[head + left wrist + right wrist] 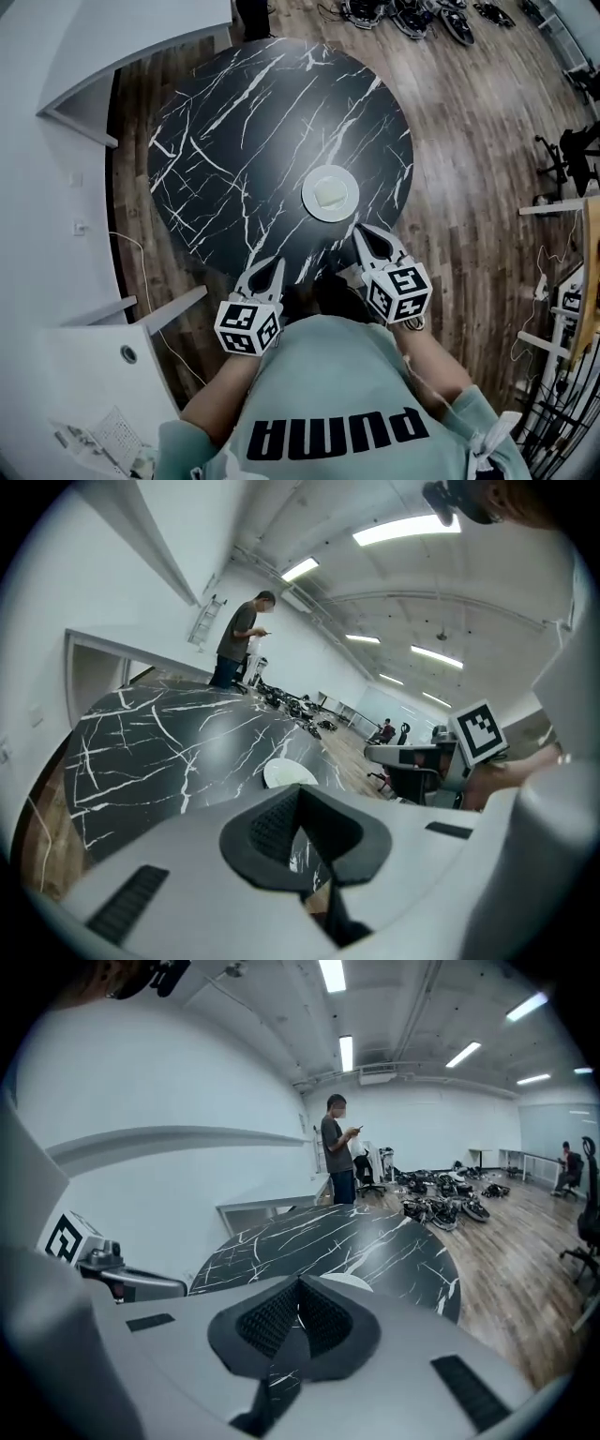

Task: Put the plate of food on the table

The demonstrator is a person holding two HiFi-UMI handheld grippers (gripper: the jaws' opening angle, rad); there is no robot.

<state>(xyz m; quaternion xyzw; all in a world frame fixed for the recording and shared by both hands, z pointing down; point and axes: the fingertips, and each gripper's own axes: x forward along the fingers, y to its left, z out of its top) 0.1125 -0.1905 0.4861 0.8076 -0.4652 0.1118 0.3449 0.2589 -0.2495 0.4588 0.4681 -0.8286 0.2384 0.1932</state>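
Note:
A white plate [330,194] with a pale piece of food on it rests on the round black marble table [253,122], near the edge closest to me. In the left gripper view the plate [289,772] shows just beyond the jaws. My left gripper [275,265] hovers at the table's near rim, left of the plate, shut with nothing between its pads [298,794]. My right gripper [359,232] is just short of the plate's near right side, apart from it, also shut and empty [300,1283]. A sliver of the plate [349,1282] peeks over its jaws.
A person [239,639] stands at the table's far side, looking down at something in hand. A white counter [56,141] runs along the left. Dark equipment [412,14] lies on the wooden floor beyond the table. An office chair [572,155] and shelves stand to the right.

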